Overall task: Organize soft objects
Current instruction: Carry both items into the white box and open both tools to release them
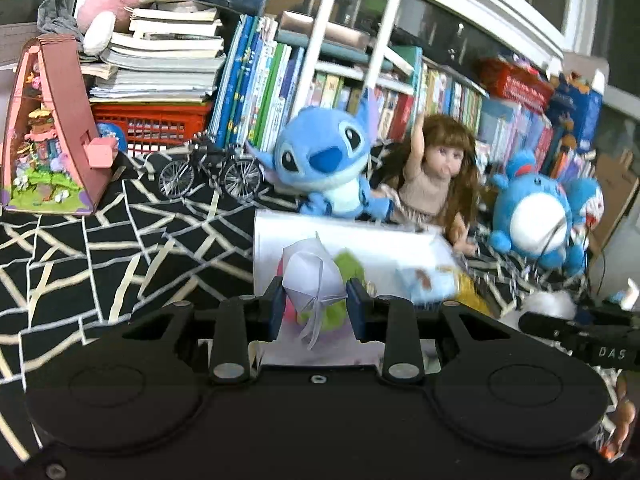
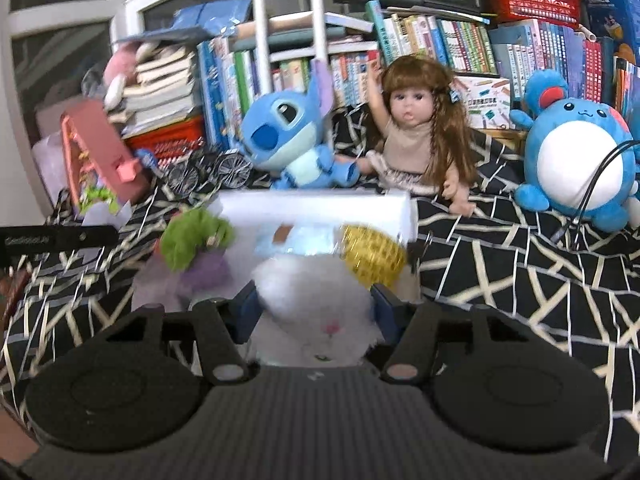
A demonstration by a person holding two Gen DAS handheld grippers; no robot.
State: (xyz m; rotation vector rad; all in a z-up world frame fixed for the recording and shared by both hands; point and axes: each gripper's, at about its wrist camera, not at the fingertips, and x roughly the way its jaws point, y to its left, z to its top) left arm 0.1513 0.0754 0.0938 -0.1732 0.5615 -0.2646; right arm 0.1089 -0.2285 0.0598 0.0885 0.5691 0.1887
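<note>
Left tongs (image 1: pixel 315 300) pinch a crinkly white bag (image 1: pixel 312 276); right tongs (image 2: pixel 314 308) squeeze a fluffy white plush (image 2: pixel 320 304).

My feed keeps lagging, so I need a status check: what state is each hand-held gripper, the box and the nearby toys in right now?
Left hand-held gripper: shut on the white bag.
White bag: pinched, knotted.
Right hand-held gripper: shut on the white fluffy toy.
White fluffy toy: gripped.
White box: open, toys inside.
Yellow ball: in the box.
Doll: sitting, one arm raised.
Blue plush: sitting beside the doll.
</note>
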